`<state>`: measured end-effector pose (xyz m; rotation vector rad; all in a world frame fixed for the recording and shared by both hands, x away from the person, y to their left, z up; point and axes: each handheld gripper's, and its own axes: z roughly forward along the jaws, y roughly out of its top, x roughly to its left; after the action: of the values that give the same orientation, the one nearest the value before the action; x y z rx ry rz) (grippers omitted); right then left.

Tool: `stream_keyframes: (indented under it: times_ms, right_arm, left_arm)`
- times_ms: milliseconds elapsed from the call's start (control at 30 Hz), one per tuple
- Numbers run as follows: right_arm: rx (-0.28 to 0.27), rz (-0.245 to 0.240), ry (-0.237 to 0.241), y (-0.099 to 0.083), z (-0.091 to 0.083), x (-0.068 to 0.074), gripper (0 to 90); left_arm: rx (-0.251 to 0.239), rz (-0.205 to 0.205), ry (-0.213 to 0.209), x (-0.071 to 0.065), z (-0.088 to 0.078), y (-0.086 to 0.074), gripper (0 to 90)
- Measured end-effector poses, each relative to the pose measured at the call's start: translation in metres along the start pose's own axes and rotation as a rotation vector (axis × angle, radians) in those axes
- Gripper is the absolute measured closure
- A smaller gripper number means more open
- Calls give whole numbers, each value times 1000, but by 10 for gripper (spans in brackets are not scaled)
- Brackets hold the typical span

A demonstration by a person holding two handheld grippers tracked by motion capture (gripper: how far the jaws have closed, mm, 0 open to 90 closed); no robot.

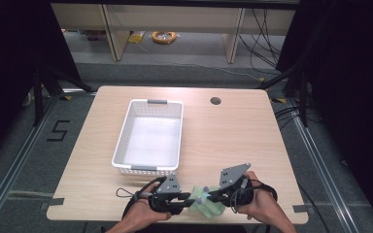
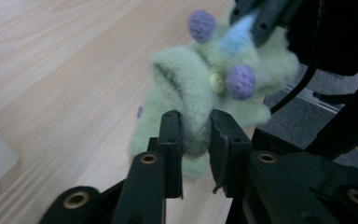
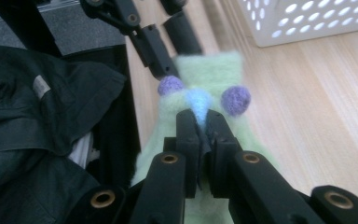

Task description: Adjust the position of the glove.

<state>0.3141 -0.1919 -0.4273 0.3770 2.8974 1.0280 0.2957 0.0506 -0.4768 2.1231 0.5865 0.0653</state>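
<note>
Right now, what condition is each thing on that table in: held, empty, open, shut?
Left gripper: shut on the green fuzzy sock, pinching a fold of it.
Right gripper: shut on the same sock, at its light blue tip.
Green fuzzy sock: crumpled, held at the table's near edge between both grippers.
White basket: upright, empty.
Table: bare apart from the basket and sock.
</note>
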Motion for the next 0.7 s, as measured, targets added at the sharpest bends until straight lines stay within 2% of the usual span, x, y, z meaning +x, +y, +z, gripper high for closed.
stream_keyframes:
  times_ms: [33, 133, 167, 200, 233, 267, 333, 567, 600, 633, 667, 700]
  right_arm:
    - [4, 7, 0, 0, 0, -2, 863]
    - [23, 19, -8, 3, 1, -5, 864]
    - [23, -4, -1, 5, 2, -8, 864]
    - [28, -2, -1, 6, 3, -9, 864]
    - [34, 0, -1, 8, 3, -11, 864]
    - [40, -7, -3, 9, 3, -14, 864]
    - [53, -2, 5, 12, 5, -19, 864]
    - [99, -11, 51, 14, 20, -35, 858]
    - [109, 11, 59, 13, 21, -36, 856]
    - [102, -2, 74, 12, 24, -39, 854]
    - [108, 20, 67, 10, 26, -39, 849]
    - [117, 26, 77, 8, 27, -40, 842]
  left_arm:
    - [2, -18, -4, -2, 1, -1, 761]
    - [5, -31, -7, -3, 2, -1, 785]
    - [2, -53, -19, -2, 3, -1, 790]
    - [0, -81, -25, -3, 3, -1, 793]
    - [-6, -79, -26, -3, 4, -2, 794]
    - [10, -70, -19, -1, 3, -2, 796]
    - [-3, -119, -48, -1, 5, -4, 796]
    - [22, -137, -41, -1, 11, -12, 795]
    - [25, -145, -40, -1, 12, -14, 795]
    - [43, -134, -32, 1, 12, -15, 794]
    - [35, -150, -45, -1, 13, -15, 793]
    - [41, -145, -45, -1, 14, -16, 793]
